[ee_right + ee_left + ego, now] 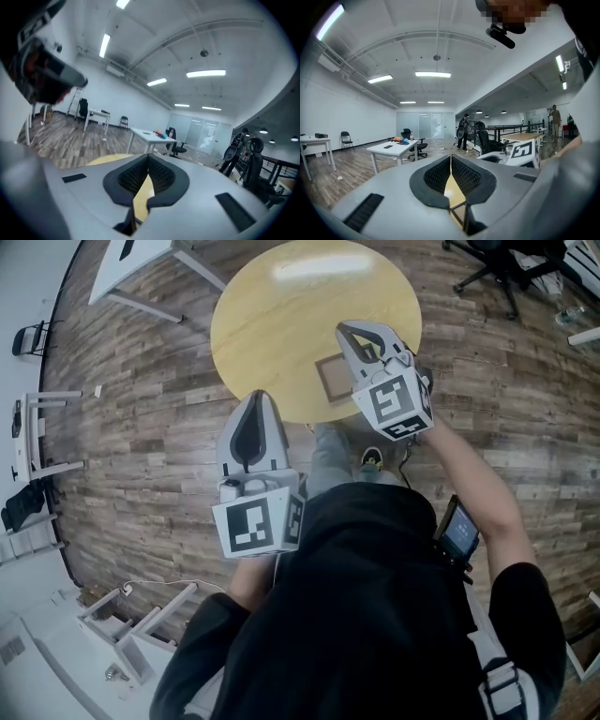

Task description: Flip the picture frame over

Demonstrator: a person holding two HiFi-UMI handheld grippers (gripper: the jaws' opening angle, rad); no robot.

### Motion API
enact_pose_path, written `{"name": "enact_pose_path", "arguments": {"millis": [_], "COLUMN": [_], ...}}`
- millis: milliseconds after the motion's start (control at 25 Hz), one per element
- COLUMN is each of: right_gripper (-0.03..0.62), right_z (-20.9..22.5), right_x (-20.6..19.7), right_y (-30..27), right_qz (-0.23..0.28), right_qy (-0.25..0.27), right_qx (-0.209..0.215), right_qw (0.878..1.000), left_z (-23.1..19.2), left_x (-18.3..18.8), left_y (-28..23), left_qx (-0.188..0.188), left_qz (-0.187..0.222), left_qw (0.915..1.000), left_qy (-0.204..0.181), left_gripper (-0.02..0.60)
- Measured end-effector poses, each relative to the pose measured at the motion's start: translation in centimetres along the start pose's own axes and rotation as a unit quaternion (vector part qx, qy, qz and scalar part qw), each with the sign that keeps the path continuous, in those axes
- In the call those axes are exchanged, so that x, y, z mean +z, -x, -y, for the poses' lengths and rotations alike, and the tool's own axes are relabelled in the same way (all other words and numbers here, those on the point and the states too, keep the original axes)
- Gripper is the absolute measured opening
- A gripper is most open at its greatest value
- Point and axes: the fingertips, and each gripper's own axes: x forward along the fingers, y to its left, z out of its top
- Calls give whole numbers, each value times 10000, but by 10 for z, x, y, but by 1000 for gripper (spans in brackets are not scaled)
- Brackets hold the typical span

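The picture frame, small and brown-rimmed, lies flat near the front edge of the round yellow table. My right gripper hangs above the frame's right side and hides part of it. Its jaws are shut with nothing between them, and the tips meet in the right gripper view. My left gripper sits at the table's near edge, left of the frame, also shut and empty. A sliver of tabletop shows below its closed pads.
A white desk stands beyond the table at the upper left and an office chair at the upper right. A folding chair and white shelving line the left side. People stand far across the room.
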Motion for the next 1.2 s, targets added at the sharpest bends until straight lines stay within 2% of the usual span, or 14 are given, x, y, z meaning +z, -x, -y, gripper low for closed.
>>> {"name": "enact_pose_path", "arguments": {"millis": [120,200,320,560,1200], "right_gripper": [20,20,20,18,19], "right_z": [22,37,54,72,70], "right_x": [74,95,91,65,70], "right_y": [49,79,111,145,156], "right_qz": [978,1298,1260,926,1062], "right_qy": [-587,-981,-1358,-1682,-1731], "right_qx": [-87,-157,-293,-644,-587], "right_qw": [9934,9865,9823,9793,9774], "left_z": [7,17,33,60,78], "left_x": [11,15,15,26,33], "left_y": [0,0,2,3,9], "left_qx": [-82,-158,-271,-465,-543], "left_qz": [180,268,318,371,460], "left_qw": [9998,9995,9991,9982,9975], "left_qy": [33,64,101,96,43], "left_gripper": [28,28,28,28,28]}}
